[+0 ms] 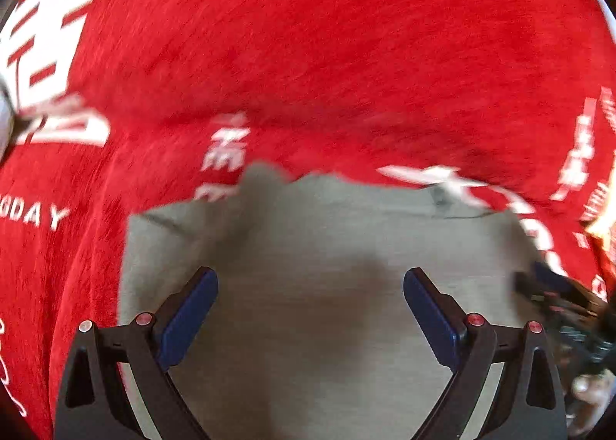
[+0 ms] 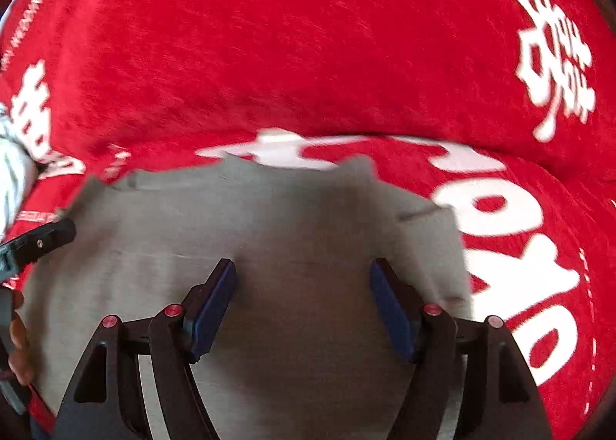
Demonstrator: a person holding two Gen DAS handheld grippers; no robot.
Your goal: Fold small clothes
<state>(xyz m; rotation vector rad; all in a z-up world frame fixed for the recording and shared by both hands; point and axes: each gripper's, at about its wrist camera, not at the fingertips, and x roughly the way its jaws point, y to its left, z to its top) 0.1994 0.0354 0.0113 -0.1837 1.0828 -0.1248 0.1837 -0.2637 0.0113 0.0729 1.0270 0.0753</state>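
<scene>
Grey garment [image 1: 327, 286] lies flat, lower centre of both views, on red cloth [image 1: 308, 35] with white lettering. Left gripper [image 1: 310, 299] jaws wide apart, empty, above garment. Right gripper [image 2: 303, 295] likewise open, empty. Frames motion-blurred. Pale fabric [image 2: 11, 170] at left edge, unclear.

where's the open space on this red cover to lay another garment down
Bare red cover lies beyond the grey garment's far edge, bordered by white lettering on both sides. Near space is crowded: both open grippers, left gripper and right gripper, hover over that garment.
</scene>
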